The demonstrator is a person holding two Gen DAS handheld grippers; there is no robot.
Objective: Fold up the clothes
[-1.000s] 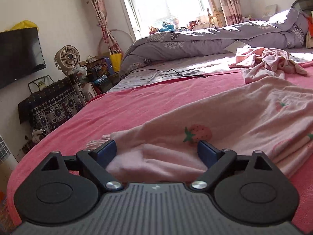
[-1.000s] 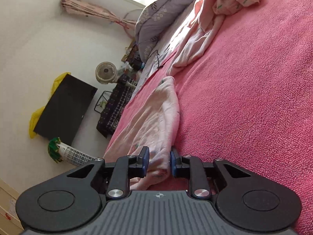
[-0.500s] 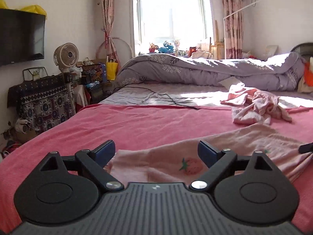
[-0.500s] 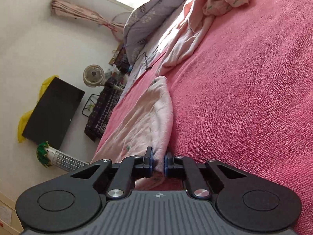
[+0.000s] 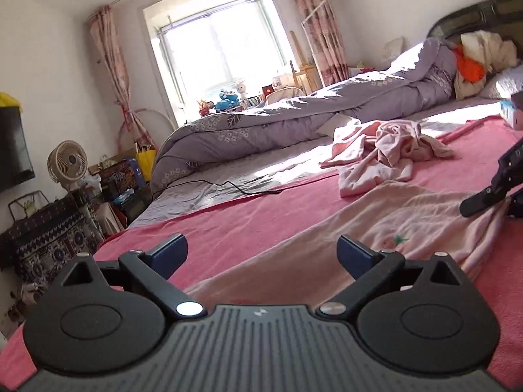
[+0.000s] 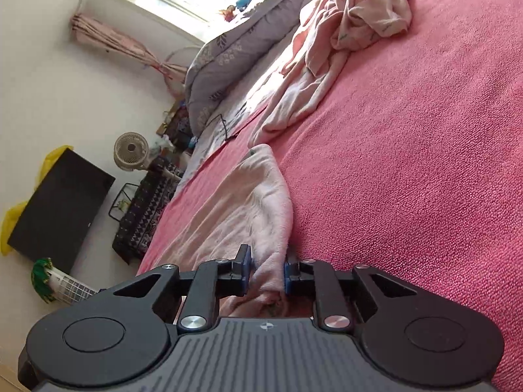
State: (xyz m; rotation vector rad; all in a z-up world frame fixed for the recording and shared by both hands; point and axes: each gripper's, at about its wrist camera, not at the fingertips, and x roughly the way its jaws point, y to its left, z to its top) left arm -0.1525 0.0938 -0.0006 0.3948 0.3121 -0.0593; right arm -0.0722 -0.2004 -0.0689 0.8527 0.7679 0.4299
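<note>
A pale pink garment with a strawberry print [image 5: 408,215] lies stretched flat on the red-pink blanket [image 5: 261,215]. My left gripper [image 5: 261,243] hovers over its near end. Its jaws are wide apart and still opening, with the cloth below them and touching neither pad. At the garment's far end, one finger [image 5: 483,196] of the other gripper shows. My right gripper [image 6: 266,258] has a bunched fold of the garment [image 6: 235,209] filling the gap between its pads. Its jaws are opening slightly, and the pads still touch the cloth.
A crumpled heap of pink clothes [image 5: 392,143] lies farther up the bed, with a rolled purple duvet [image 5: 278,124] behind it. A black cable [image 5: 228,184] crosses the grey sheet. A fan [image 5: 67,165] and a patterned cabinet [image 5: 49,238] stand off the bed's left side.
My left gripper pulled back off the garment's near end, lifted and spread wider. My right gripper closed tight on the fold, then widened a little with the cloth still in it.
</note>
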